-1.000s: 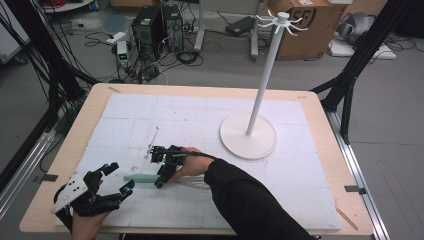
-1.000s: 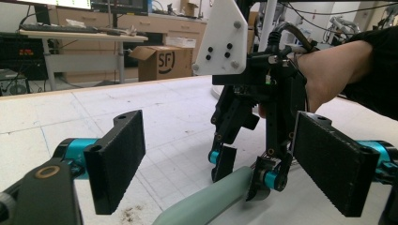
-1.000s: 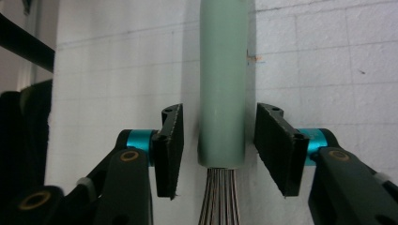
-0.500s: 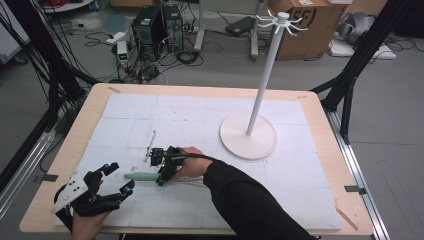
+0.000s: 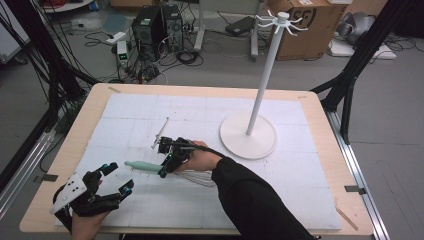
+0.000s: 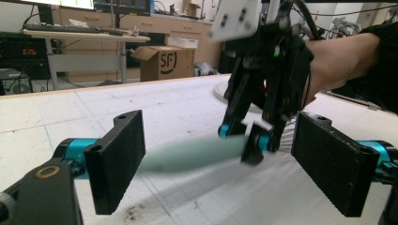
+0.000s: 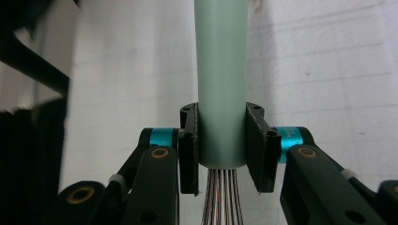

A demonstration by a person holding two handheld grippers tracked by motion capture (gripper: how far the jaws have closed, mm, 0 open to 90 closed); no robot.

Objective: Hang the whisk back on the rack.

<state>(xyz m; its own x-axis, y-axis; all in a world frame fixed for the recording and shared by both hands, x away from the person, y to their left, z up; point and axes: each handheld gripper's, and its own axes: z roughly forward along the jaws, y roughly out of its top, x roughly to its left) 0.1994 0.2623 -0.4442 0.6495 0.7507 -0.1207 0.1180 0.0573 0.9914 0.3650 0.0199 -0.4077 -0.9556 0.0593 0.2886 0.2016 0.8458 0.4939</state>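
Near the table's front edge, right gripper (image 7: 221, 154) has just pinched the whisk (image 7: 221, 84) handle, so I'd lift level while the left gripper (image 6: 234, 164) waits spread.

— The right tool (image 5: 166, 162)?
— Jaws have just clamped shut on a whisk's (image 7: 222, 70) handle, sleeved forearm reaching in across the worktop (image 5: 310, 165).
— And the left tool (image 5: 117, 180)?
— Held low at the near edge, jaws wide apart, gripping nothing.

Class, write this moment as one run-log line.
right gripper: shut on whisk handle | left gripper: open, holding nothing | hook stand: upright
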